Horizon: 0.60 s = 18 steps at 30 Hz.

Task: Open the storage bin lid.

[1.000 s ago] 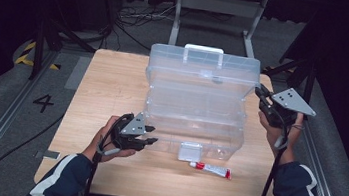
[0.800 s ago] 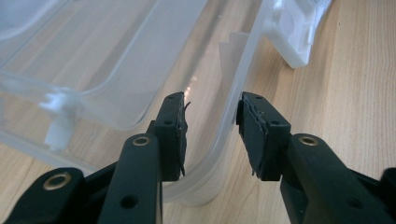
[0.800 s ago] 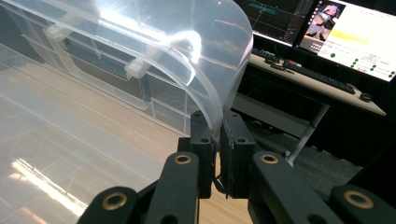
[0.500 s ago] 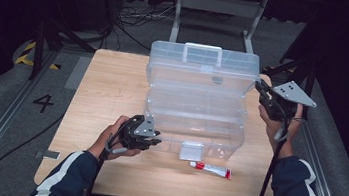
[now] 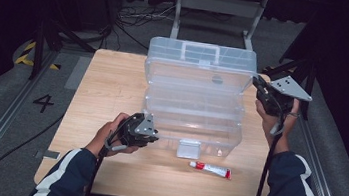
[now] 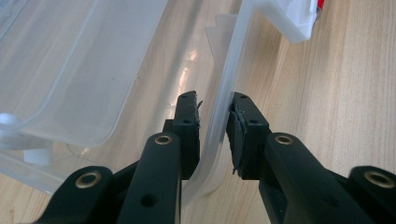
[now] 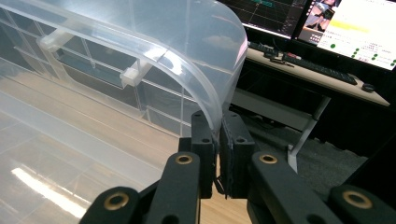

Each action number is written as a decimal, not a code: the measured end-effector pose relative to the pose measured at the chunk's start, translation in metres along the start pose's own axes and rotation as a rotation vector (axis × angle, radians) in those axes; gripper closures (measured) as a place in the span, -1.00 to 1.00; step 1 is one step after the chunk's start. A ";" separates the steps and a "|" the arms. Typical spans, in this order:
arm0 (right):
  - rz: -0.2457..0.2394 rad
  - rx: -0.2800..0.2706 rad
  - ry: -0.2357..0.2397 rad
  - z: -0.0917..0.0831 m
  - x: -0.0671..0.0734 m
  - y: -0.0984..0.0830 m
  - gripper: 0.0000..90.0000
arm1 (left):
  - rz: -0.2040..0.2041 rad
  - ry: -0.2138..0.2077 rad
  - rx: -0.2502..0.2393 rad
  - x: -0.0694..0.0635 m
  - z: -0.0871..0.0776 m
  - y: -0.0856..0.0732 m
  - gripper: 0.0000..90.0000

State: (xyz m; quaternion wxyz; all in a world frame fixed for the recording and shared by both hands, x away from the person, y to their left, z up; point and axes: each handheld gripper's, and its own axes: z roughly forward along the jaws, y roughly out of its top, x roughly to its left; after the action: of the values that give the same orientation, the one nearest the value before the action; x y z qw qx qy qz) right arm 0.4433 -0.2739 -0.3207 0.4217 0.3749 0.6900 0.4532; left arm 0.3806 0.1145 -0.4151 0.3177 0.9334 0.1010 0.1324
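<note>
One clear plastic storage box (image 5: pixel 198 96), its lid raised, stands on one wooden table (image 5: pixel 108 85). One small red-and-white tube (image 5: pixel 210 169) lies in front of it. Two hand-held grippers, one left gripper (image 5: pixel 150 134) and one right gripper (image 5: pixel 257 85), are at the box.

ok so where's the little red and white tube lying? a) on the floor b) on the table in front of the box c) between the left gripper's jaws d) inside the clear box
b, the tube lies on the bare table, just in front of the clear box.
</note>
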 end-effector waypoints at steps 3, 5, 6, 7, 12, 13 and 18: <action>0.000 0.003 -0.003 0.000 0.001 0.001 0.89 | -0.008 0.009 0.008 -0.001 0.000 0.002 0.65; 0.003 0.005 -0.003 0.001 0.001 0.001 0.89 | -0.004 0.019 0.011 -0.003 0.001 0.005 0.66; 0.003 0.008 -0.003 0.001 0.001 0.002 0.89 | -0.005 0.020 0.014 -0.004 0.001 0.006 0.66; 0.004 0.013 -0.003 0.001 0.001 0.003 0.89 | -0.005 0.020 0.014 -0.004 0.001 0.006 0.65; 0.012 0.035 -0.003 0.005 -0.001 0.008 0.89 | -0.011 0.007 -0.001 -0.005 0.002 0.014 0.58; 0.019 0.038 -0.002 0.007 -0.002 0.009 0.90 | -0.008 0.002 -0.007 -0.006 0.001 0.017 0.57; 0.039 0.045 0.000 0.012 -0.005 0.012 0.90 | -0.003 0.003 0.011 -0.009 0.005 0.025 0.56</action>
State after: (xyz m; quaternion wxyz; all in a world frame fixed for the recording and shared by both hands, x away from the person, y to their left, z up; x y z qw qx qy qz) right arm 0.4579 -0.2711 -0.3111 0.4040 0.3977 0.6926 0.4460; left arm 0.3760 0.0893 -0.4048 0.3127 0.9348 0.1036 0.1328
